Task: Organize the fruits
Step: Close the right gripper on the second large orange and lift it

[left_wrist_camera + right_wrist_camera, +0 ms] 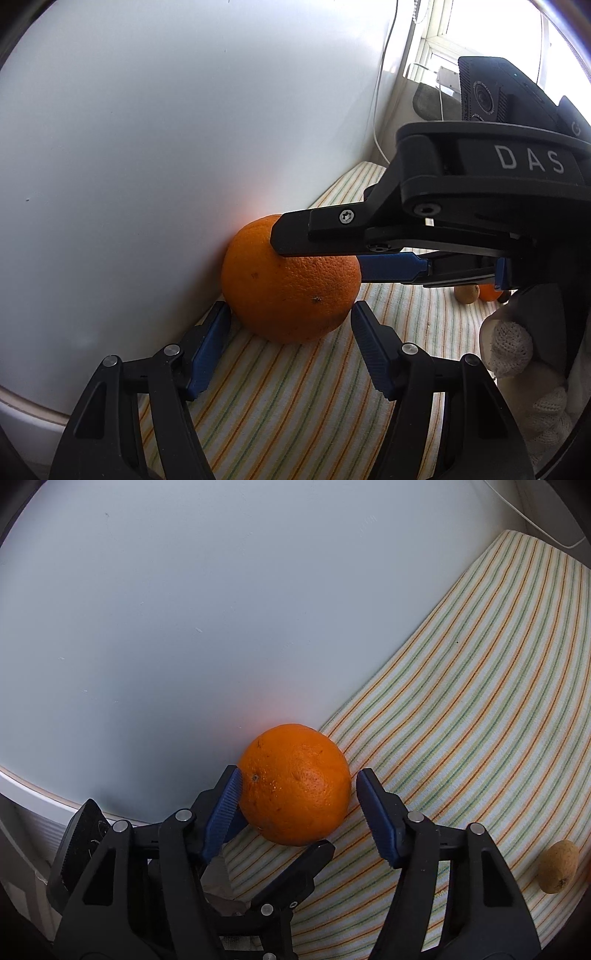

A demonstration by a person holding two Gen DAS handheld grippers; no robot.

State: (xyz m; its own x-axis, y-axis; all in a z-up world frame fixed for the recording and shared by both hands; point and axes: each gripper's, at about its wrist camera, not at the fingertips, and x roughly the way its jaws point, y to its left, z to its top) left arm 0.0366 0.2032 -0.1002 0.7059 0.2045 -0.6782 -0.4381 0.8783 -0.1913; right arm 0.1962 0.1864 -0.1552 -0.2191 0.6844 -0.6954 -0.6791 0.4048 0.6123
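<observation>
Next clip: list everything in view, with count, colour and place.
orange: one, orange, on the cloth against the white panel
second orange: one, orange, far right, mostly hidden
brown fruit: one, tan, right on the cloth
striped cloth: one, cream with green and orange stripes, under the fruit
white panel: one, white, behind the orange
cable: one, white, beside the panel
left tool: one, black, blue pads, open around the orange
right tool: same, open around the orange
gloved hand: one, white, below the right tool
</observation>
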